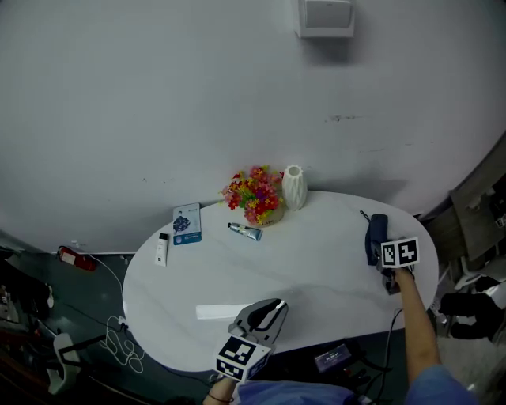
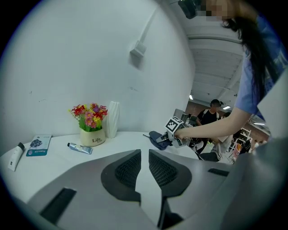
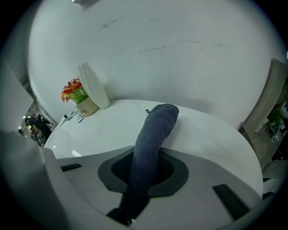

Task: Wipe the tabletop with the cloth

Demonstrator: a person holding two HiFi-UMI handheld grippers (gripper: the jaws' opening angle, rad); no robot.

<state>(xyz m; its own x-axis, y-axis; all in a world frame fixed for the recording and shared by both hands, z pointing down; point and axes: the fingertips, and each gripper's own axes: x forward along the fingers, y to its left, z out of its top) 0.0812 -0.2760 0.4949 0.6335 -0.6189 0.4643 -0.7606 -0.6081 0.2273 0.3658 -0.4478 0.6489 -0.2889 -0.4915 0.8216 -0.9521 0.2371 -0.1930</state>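
Matte off-white wall [image 1: 158, 95] fills most of the head view: faint scuffs, and a small pale box [image 1: 325, 16] mounted high up. Below it is the table [image 1: 316, 261], w/ a white, smooth, slightly glossy top and a rounded oval outline, back edge close to the wall. Floor around it is dark. Loose white cable [image 1: 118, 340] at lower L, red object [image 1: 77, 258] by the wall on the L side.

Cloth [image 3: 150, 139]: dark blue, nubby knit texture, bunched into a thick soft roll. My right gripper [image 3: 144, 173] is clamped on it, jaws pressing in from both sides w/ the cloth running up btw them. Its far end droops onto the tabletop, small loop at the tip. In the head view it sits at the R side of the table near the edge, well apart from the other items.

My left gripper [image 2: 145, 155]: grey moulded plastic, black ribbed pads. Jaws drawn together to a thin slit, nothing in it. It hangs over the front of the table, approx. centre.

Smaller items at the back of the table:
- Red/yellow/pink flowers [image 1: 253, 192] in a cream pot [image 2: 92, 138].
- White ribbed vase [image 1: 293, 187], upright, just beside the pot on its R.
- Blue-and-white booklet [image 1: 186, 224], lying flat to the L.
- Silver tube [image 1: 245, 231], on its side in front of the pot.
- White tube [image 1: 161, 249] w/ black cap, lying flat near the L edge.
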